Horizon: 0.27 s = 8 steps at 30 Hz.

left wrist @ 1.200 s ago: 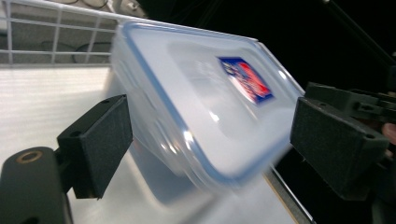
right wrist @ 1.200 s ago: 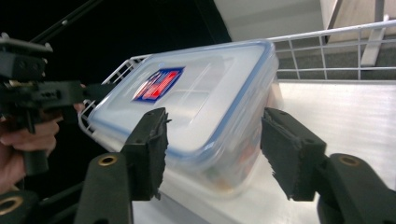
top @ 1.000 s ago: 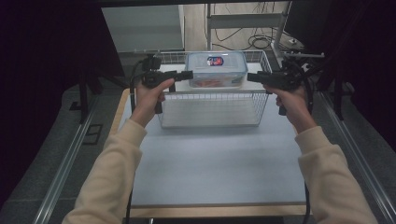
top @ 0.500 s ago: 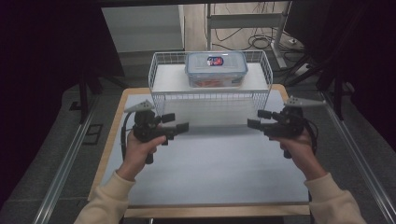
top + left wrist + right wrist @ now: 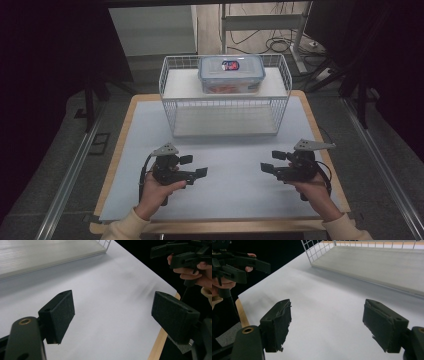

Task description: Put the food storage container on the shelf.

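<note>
**Two open grippers over the desk, a wire basket behind**

Near the front of the desk point(image 5: 220, 165), which has a white sheet on top and a wooden edge, the person holds two black tools low over the sheet. The left hand-held gripper point(image 5: 195, 166) points to the middle. Its jaws stand wide apart and there is nothing between them, just white sheet. The right hand-held gripper point(image 5: 271, 169) points back at it from the other side. Its jaws have just been opening, and now they are wide too, with nothing between them. The two are well apart from each other. Each has a grey three-cornered plate on top.

Farther back stands the wire basket point(image 5: 225, 107). It is white, made of thin wires in little squares, with a flat pale floor and tall sides. It sits on the far half of the desk, well apart from both grippers.

At the back of the basket is a clear plastic box point(image 5: 231, 74). It has a blue-edged lid with a small round sticker, and something orange shows through its side.
</note>
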{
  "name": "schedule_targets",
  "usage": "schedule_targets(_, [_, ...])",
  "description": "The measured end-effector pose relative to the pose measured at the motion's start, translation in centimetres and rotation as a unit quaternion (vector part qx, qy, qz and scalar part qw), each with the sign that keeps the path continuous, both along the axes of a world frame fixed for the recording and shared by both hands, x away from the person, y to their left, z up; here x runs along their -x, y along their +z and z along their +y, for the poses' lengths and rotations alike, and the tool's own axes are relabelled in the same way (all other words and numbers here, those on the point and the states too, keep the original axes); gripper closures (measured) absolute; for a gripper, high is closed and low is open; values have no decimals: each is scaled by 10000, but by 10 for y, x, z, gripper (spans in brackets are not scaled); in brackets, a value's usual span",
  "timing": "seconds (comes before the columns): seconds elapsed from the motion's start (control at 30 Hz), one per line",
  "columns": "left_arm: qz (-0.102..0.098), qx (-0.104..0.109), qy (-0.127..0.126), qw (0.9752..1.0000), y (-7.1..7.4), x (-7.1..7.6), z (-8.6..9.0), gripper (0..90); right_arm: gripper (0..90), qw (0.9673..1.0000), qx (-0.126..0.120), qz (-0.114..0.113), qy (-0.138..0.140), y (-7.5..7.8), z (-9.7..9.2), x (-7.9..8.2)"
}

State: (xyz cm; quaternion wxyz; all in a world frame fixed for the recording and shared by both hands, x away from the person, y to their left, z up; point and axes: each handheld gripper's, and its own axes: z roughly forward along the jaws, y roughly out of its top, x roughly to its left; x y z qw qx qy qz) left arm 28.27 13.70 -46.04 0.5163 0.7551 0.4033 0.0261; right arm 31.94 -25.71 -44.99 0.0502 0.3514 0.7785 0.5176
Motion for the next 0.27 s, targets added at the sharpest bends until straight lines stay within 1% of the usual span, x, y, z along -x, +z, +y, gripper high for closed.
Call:
schedule_targets(0.07, [0, -82, 4, 10000, -3, 0, -3, 178, 226, 10000, 14, -21, -8, -1, 0, 0])
schedule_targets(0.2, [91, -139, 17, 9999, -9, 0, -5, 156, 211, 9998, 116, -144, -60, -5, -1, 2])
schedule_targets(0.27, [111, -156, 31, 9998, -12, 1, -6, 144, 191, 9997, 175, -128, -92, -11, -2, 4])
